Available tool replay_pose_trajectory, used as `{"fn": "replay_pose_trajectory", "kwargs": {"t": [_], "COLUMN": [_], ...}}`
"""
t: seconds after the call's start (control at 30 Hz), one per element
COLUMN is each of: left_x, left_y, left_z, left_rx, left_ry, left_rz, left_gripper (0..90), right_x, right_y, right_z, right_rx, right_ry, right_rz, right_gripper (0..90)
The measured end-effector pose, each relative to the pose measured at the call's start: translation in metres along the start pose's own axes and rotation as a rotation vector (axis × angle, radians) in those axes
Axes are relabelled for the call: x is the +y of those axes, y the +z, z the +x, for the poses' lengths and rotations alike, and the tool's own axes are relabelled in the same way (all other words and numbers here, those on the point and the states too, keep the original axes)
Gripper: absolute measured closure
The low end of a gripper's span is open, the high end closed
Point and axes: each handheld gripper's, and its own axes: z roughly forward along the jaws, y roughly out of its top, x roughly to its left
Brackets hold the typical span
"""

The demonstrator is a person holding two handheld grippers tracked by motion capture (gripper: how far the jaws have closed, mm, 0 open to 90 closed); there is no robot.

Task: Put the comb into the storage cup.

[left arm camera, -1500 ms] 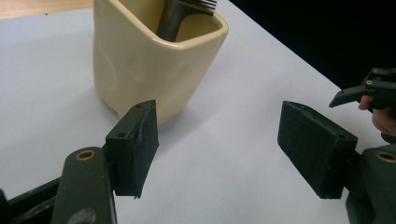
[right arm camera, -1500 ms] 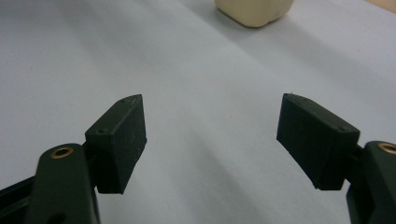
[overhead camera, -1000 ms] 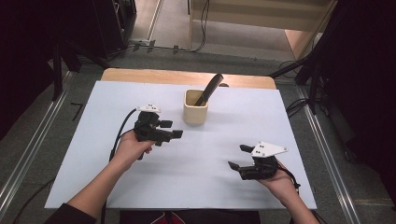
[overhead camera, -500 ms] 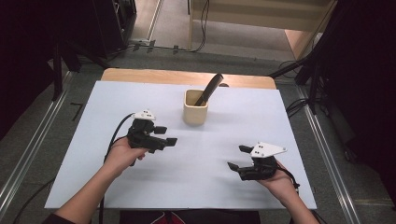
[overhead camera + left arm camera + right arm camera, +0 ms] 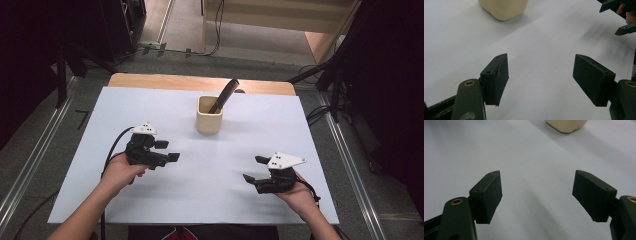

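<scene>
Both hand-held grippers (image 5: 167,151) (image 5: 252,169) low, jaws apart

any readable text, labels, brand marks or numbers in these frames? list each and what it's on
None readable.
Cream square cup: plain faces, no print.
Dark utensil handle leaning out of the cup: no marking visible.
White table sheet: blank.
Left gripper and right gripper: black jaws, open and unmarked in both gripper views; the grey plates on top show small dark dots, not characters.

Smooth, perhaps ceramic cup (image 5: 209,114)
</scene>
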Motion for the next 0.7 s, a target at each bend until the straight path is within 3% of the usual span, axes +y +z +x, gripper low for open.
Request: {"fn": "replay_pose_trajectory", "kwargs": {"t": [0.7], "left_x": [-0.025], "left_y": [-0.016], "left_z": [0.001], "left_rx": [0.044], "left_ry": [0.000], "left_rz": [0.053], "left_gripper": [29.8], "right_x": [0.000], "right_y": [0.001], "right_z": [0.000], "right_rx": [-0.003], "right_ry": [-0.010], "right_rz": [0.004], "right_gripper": [22.0]}}
